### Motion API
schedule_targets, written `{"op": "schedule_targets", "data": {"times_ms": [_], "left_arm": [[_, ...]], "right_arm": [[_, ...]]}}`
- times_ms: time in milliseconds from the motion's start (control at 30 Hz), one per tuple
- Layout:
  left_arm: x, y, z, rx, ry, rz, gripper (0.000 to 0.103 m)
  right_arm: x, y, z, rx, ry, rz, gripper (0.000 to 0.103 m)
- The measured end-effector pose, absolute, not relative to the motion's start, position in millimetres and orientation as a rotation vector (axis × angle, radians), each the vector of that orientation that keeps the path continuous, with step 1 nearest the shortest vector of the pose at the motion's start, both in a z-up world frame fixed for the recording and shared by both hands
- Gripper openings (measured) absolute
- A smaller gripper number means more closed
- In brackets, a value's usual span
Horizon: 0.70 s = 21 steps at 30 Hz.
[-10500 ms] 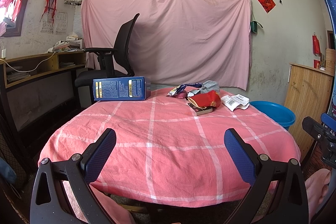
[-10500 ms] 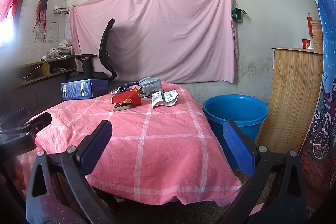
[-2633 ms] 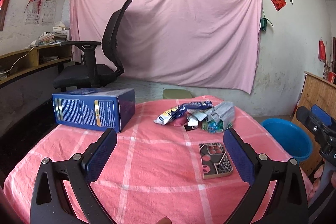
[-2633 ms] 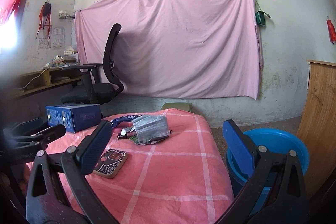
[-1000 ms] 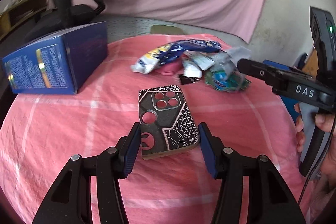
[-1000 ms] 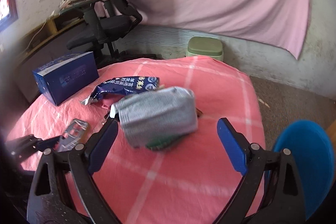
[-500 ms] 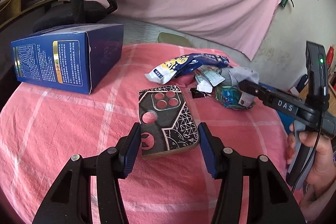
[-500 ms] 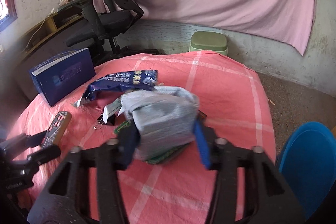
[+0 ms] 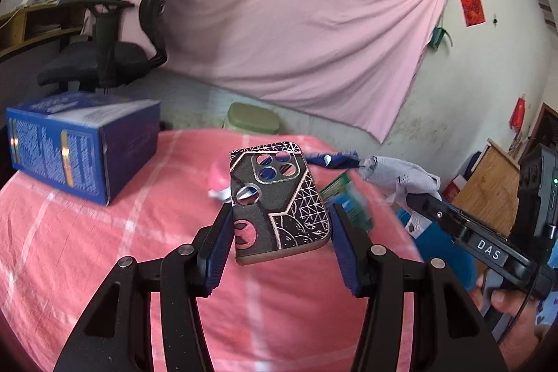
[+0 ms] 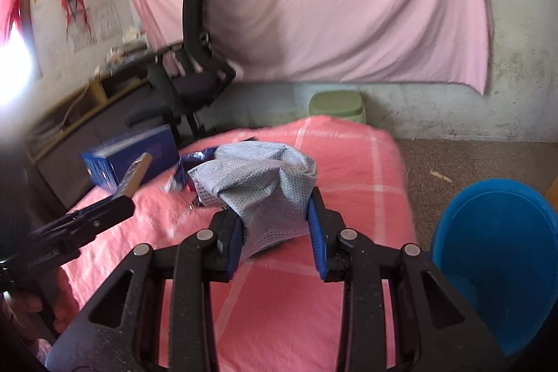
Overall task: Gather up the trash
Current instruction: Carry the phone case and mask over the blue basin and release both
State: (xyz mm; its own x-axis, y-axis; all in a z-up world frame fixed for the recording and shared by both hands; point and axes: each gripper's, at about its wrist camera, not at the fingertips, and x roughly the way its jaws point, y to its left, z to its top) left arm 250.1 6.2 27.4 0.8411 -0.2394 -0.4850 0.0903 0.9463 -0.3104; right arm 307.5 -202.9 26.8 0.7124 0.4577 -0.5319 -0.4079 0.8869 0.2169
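**Both hands loaded, trash on the move**

Up off the pink tablecloth [image 9: 87, 250] comes the phone case [image 9: 277, 201], clamped by its long edges in the left gripper [image 9: 279, 248]. Right gripper [image 10: 275, 232] is closing its jaws on the grey mesh bag [image 10: 261, 187]: soft, light, it'll crumple, so grab the bunched middle. Blue bucket [image 10: 498, 253] waits alongside.
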Motion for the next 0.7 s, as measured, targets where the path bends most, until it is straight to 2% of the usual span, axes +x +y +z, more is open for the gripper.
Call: {"op": "schedule_targets", "data": {"times_ms": [333, 700], "left_arm": [[259.8, -42.4, 69.5, -0.225, 0.396, -0.273, 0.048], [274.8, -131.2, 109.3, -0.09, 0.233, -0.445, 0.049]], "right_arm": [[289.1, -241.7, 61.7, 0.159, 0.436, 0.423, 0.061], [255.6, -313.2, 95.4, 0.161, 0.226, 0.19, 0.063]]}}
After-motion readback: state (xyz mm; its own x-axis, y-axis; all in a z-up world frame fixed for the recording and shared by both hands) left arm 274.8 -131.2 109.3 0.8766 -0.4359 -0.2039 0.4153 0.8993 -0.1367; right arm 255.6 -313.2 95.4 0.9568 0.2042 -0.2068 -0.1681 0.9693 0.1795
